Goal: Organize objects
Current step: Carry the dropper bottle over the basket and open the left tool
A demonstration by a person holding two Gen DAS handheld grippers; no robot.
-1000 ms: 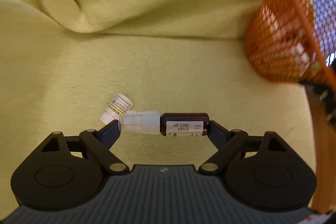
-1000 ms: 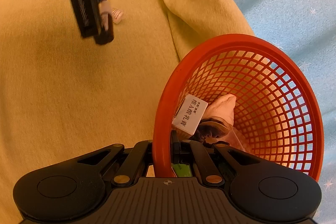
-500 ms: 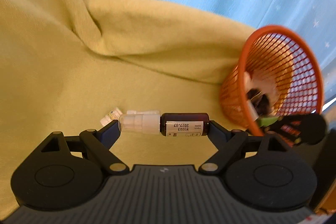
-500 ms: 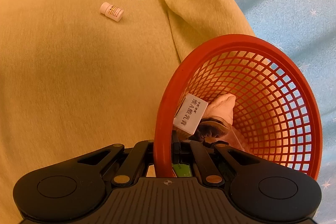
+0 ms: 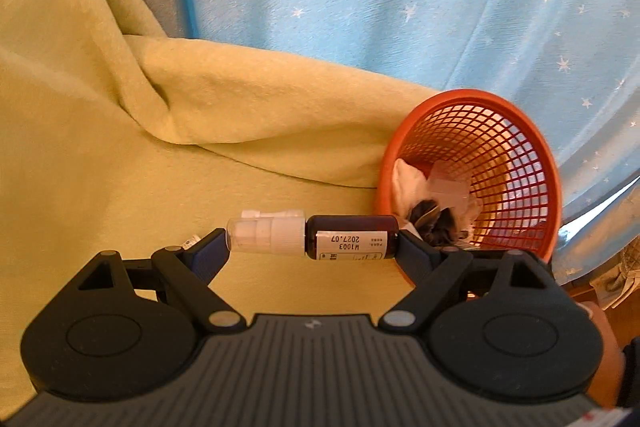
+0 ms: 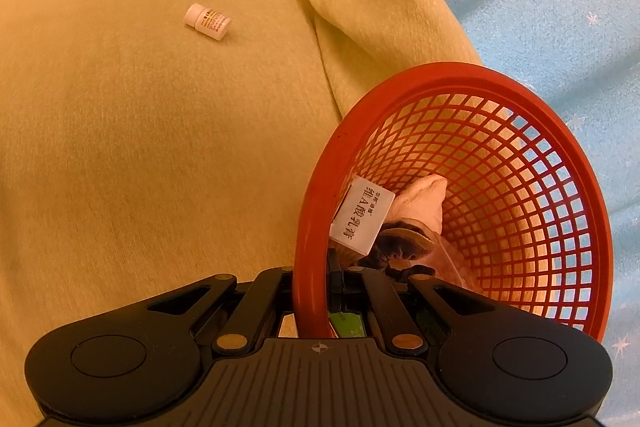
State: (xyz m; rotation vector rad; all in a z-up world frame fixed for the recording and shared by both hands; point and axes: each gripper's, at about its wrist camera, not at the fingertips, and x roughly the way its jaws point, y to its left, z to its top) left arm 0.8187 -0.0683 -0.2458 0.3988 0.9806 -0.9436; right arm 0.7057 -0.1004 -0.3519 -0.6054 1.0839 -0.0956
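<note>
My left gripper is shut on a brown spray bottle with a white label and a clear cap, held crosswise above the yellow-green blanket. The red mesh basket stands just right of it, tilted, with a white cloth and a small box inside. My right gripper is shut on the basket's near rim. Inside the basket I see a white labelled box and a white cloth. A small white pill bottle lies on its side on the blanket, far left of the basket.
A blue star-patterned curtain hangs behind the blanket and basket. The blanket rises in a thick fold toward the back. A hand shows at the right edge of the left wrist view.
My left gripper has lifted the spray bottle off the blanket and swung right toward the basket, leaving the pill bottle behind. The right gripper and basket have stayed put.
</note>
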